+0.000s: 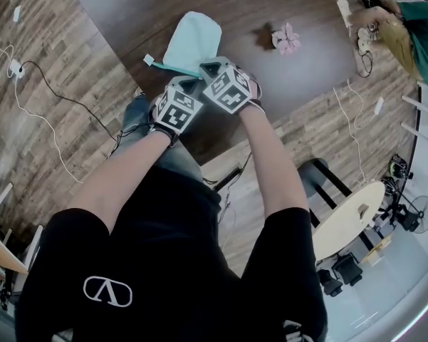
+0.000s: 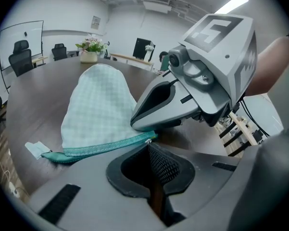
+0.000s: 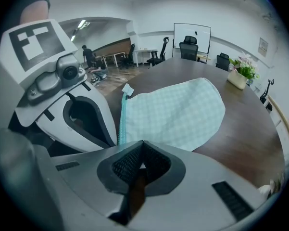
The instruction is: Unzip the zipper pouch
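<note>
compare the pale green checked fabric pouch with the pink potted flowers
The pale green checked fabric pouch lies flat; the pink potted flowers stand upright. The pouch sits near the edge of the dark wooden table closest to the person; the flowers are farther across it. The pouch covers far more tabletop than the flowers. Both rest on that table.
</note>
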